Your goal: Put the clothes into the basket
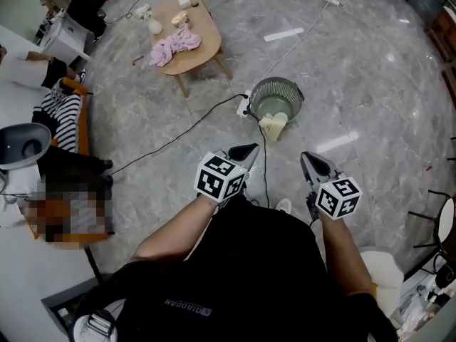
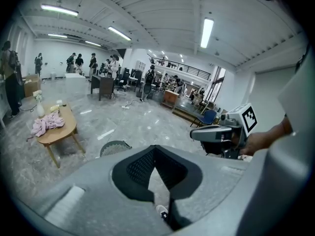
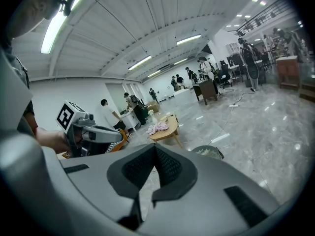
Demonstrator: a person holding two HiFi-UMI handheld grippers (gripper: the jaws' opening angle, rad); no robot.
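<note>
A round grey mesh basket stands on the marble floor ahead of me, with a pale yellow cloth draped over its near rim. A pink garment lies bunched on a low wooden table farther off to the left. My left gripper and right gripper are held side by side in front of my body, short of the basket, both shut with nothing in them. In the left gripper view the basket and pink garment lie left of the closed jaws.
A black cable runs across the floor to a power strip beside the basket. A striped garment lies on an orange seat at the left. A spray bottle stands on the table. A white chair sits at my right.
</note>
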